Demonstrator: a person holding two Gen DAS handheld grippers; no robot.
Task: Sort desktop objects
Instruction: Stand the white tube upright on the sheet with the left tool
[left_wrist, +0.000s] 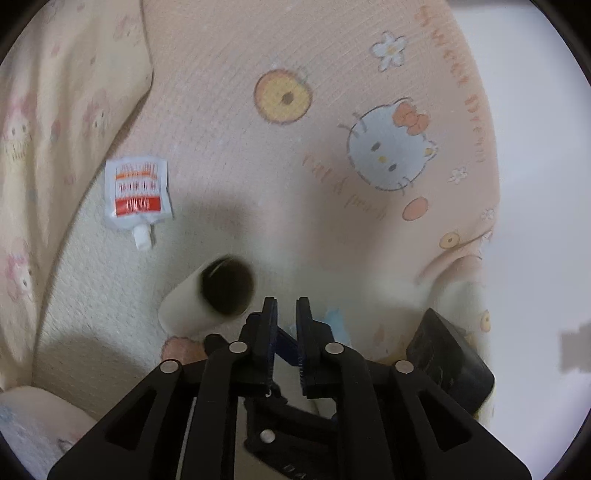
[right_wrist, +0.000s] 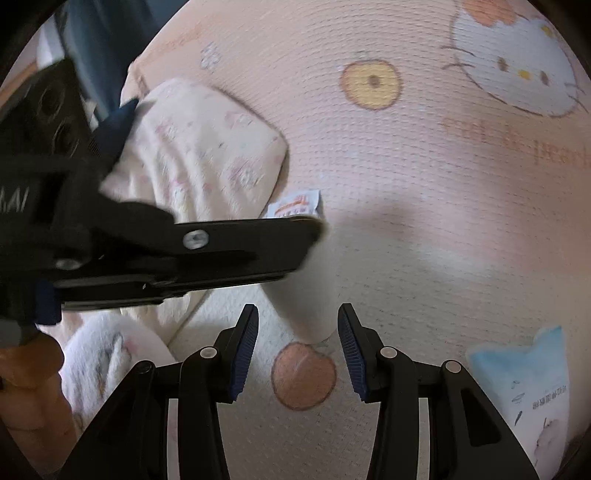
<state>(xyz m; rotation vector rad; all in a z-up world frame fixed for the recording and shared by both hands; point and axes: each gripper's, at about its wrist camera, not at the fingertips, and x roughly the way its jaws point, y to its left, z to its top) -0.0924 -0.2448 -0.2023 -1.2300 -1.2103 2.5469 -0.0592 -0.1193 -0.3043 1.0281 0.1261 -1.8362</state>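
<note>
Pink cartoon-print blanket fills the scene. Far left lies a small spouted sachet, flat and floppy, best pinched at an edge. Next, a white cardboard-looking tube, light and crushable I'd judge, wants a gentle squeeze across its wall. It lies just left of the left gripper, whose jaws stand slightly parted and empty. Right gripper, loosely open, grips nothing; the tube's end sits just ahead between its tips.

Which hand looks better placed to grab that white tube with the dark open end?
Probably the right hand-held gripper: it is open, with the white tube just ahead. The left hand-held gripper is nearly closed, the tube beside it.
</note>
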